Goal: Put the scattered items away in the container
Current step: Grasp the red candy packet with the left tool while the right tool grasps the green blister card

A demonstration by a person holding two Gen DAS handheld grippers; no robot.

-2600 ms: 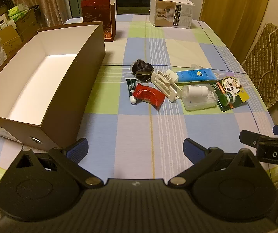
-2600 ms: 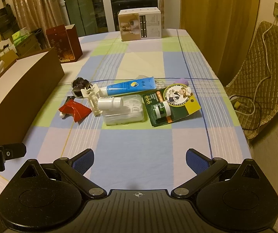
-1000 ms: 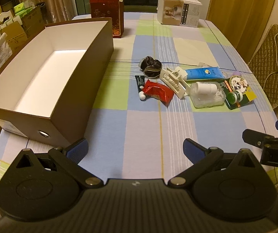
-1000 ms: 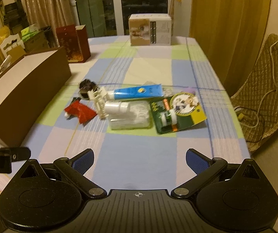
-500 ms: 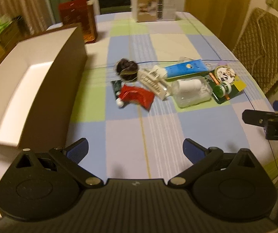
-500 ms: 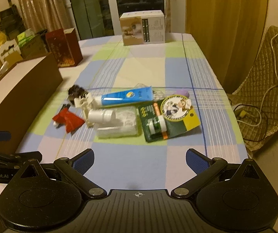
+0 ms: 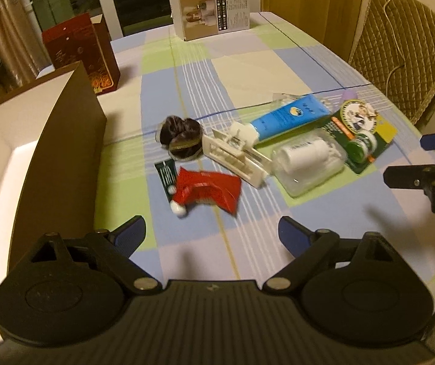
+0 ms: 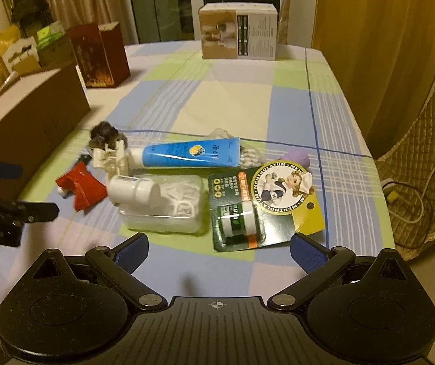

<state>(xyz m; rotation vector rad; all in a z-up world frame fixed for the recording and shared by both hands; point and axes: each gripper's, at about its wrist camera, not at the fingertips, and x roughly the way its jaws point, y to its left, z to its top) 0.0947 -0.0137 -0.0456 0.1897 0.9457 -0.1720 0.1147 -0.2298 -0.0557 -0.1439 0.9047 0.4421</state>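
A big brown box (image 7: 56, 152) with a white inside stands at the table's left; it also shows in the right wrist view (image 8: 32, 115). Scattered items lie mid-table: a red Santa hat (image 7: 208, 190), a dark scrunchie (image 7: 181, 135), a white plastic frame (image 7: 235, 155), a blue tube (image 7: 287, 117), a clear floss-pick box (image 7: 308, 164) and a green Mentholatum card (image 7: 360, 133). My left gripper (image 7: 211, 232) is open and empty, just short of the hat. My right gripper (image 8: 219, 248) is open and empty, right before the floss box (image 8: 162, 203) and card (image 8: 263, 200).
A dark red carton (image 7: 80, 51) and a white product box (image 7: 211, 7) stand at the table's far end. A padded chair (image 7: 406, 51) is at the right. A purple thing (image 8: 298, 158) lies behind the card. The checked cloth (image 7: 248, 70) covers the table.
Both grippers have moved forward toward the pile, so the items look larger and nearer. The left gripper has swung right, away from the box. Nothing has been taken hold of.
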